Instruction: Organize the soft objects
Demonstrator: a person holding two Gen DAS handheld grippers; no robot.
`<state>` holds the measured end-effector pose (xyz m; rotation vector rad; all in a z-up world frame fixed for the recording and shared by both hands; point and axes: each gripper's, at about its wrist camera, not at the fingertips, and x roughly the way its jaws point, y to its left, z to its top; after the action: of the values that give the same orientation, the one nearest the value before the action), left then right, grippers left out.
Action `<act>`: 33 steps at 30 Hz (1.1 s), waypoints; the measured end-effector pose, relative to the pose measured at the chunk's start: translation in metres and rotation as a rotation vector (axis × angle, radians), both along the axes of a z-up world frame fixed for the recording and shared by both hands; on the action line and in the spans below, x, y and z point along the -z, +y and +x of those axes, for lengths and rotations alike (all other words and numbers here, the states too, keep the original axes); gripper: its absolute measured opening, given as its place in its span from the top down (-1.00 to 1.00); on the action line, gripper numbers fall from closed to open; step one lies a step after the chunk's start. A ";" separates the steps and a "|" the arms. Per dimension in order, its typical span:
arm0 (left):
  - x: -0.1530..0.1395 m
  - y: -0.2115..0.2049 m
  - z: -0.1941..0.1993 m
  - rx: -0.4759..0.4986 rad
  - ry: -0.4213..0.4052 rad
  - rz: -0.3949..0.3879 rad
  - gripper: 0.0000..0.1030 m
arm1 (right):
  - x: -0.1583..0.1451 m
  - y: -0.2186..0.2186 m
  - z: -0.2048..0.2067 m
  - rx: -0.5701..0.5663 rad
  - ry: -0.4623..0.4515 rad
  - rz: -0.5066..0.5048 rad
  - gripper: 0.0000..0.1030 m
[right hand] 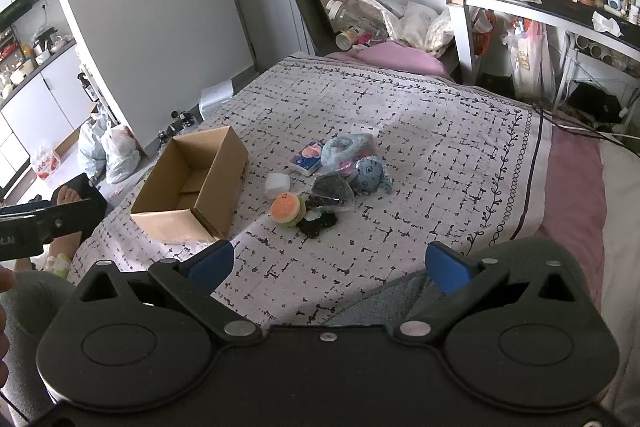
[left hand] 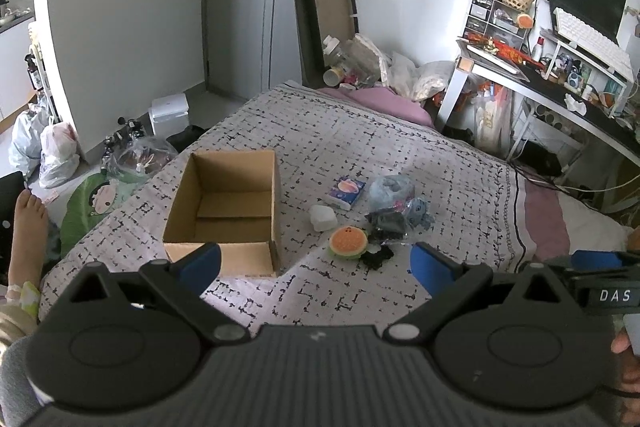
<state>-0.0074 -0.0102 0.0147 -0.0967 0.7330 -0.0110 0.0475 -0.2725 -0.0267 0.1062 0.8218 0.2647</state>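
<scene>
An open, empty cardboard box (left hand: 224, 211) (right hand: 192, 183) stands on the patterned bedspread (left hand: 400, 155). To its right lies a heap of soft things: an orange burger plush (left hand: 347, 242) (right hand: 285, 207), a white soft block (left hand: 322, 218) (right hand: 277, 184), a tissue pack (left hand: 345, 191) (right hand: 307, 155), a blue plush in a clear bag (left hand: 416, 211) (right hand: 370, 174), a light blue ring (right hand: 347, 150) and dark cloth pieces (left hand: 378, 257) (right hand: 316, 223). My left gripper (left hand: 316, 265) is open and empty, short of the box and heap. My right gripper (right hand: 328, 265) is open and empty, short of the heap.
A cluttered desk (left hand: 560, 67) with monitor and keyboard stands at the right. Bottles and bags (left hand: 360, 63) pile at the bed's far end. Plastic bags (left hand: 44, 147) and a white bin (left hand: 168, 113) sit on the floor at left. A bare foot (left hand: 28, 223) is at left.
</scene>
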 end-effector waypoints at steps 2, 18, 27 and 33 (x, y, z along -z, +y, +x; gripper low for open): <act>-0.001 -0.002 -0.001 0.005 -0.004 0.001 -0.95 | 0.000 -0.001 0.000 0.002 0.002 -0.001 -1.00; 0.000 -0.006 -0.005 0.004 -0.009 -0.011 -0.95 | -0.001 -0.003 -0.004 -0.011 -0.009 -0.010 -1.00; -0.001 -0.012 -0.007 0.013 -0.014 0.005 -0.95 | -0.003 -0.007 -0.008 -0.012 -0.020 -0.010 -1.00; -0.002 -0.016 -0.006 0.014 -0.011 0.000 -0.95 | -0.005 -0.009 -0.010 -0.020 -0.019 -0.007 -1.00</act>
<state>-0.0131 -0.0265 0.0169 -0.0915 0.7228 -0.0248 0.0378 -0.2819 -0.0216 0.0888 0.8051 0.2818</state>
